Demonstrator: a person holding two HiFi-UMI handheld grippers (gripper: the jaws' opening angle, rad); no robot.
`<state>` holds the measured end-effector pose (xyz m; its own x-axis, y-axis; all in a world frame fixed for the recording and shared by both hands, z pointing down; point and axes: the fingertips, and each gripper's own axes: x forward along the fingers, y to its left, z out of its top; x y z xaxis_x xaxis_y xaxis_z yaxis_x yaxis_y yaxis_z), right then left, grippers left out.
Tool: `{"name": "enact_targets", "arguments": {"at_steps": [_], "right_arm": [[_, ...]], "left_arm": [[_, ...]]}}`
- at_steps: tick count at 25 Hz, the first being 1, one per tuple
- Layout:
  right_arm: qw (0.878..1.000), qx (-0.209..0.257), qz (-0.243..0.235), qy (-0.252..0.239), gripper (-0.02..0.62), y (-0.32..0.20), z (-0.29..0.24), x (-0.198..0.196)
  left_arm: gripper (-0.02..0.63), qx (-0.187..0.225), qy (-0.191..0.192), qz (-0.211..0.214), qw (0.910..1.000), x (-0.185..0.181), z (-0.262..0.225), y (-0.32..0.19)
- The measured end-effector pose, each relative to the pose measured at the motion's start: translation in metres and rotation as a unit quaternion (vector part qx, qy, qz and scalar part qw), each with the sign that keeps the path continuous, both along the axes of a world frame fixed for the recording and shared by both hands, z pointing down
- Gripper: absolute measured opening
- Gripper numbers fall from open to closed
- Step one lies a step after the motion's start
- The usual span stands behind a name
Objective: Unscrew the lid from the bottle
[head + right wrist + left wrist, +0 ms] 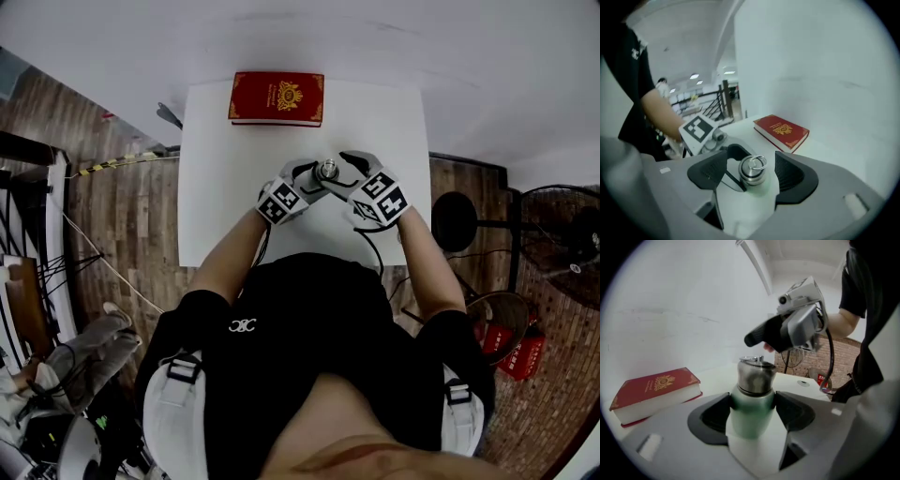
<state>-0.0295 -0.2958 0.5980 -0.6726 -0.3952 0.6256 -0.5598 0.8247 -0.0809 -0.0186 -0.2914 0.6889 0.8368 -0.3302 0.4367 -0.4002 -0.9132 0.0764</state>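
Left tool (752,408) has its jaws closed on the green body of the bottle (749,425), one dark pad pressed against each side just under the steel neck. It holds the bottle upright on the white bench (394,122), near the middle and a little toward the person. The lid (756,376), plain steel with a wire ring (758,162) lying on top, sits on the neck. Right tool (752,176) comes in from the opposite side, angled downward, with its jaws spread wide. In the right gripper view its two pads flank the lid with a clear gap on either side, touching nothing, so it holds nothing. In the left gripper view one dark fingertip of the right tool hangs above and just behind the lid. From the head view the two tools meet at the bottle, marker cubes facing up. A red book (277,97) with a gold emblem lies flat at the far edge of the bench, well apart from the bottle
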Motion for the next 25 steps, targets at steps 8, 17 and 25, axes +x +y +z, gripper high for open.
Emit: {"name": "enact_targets", "arguments": {"at_steps": [8,17,25], "right_arm": [[0.955,0.065,0.279,-0.083,0.295,-0.002,0.017,0.011],[0.951,0.079,0.284,-0.089,0.233,-0.011,0.027,0.007],[0.99,0.08,0.111,-0.023,0.233,-0.007,0.034,-0.001]], "left_arm": [[0.354,-0.002,-0.002,-0.003,1.0,0.0,0.001,-0.003],[0.354,-0.004,0.0,-0.003,1.0,-0.001,0.003,-0.004],[0.354,-0.005,-0.001,-0.003,1.0,-0.001,0.003,-0.004]]}}
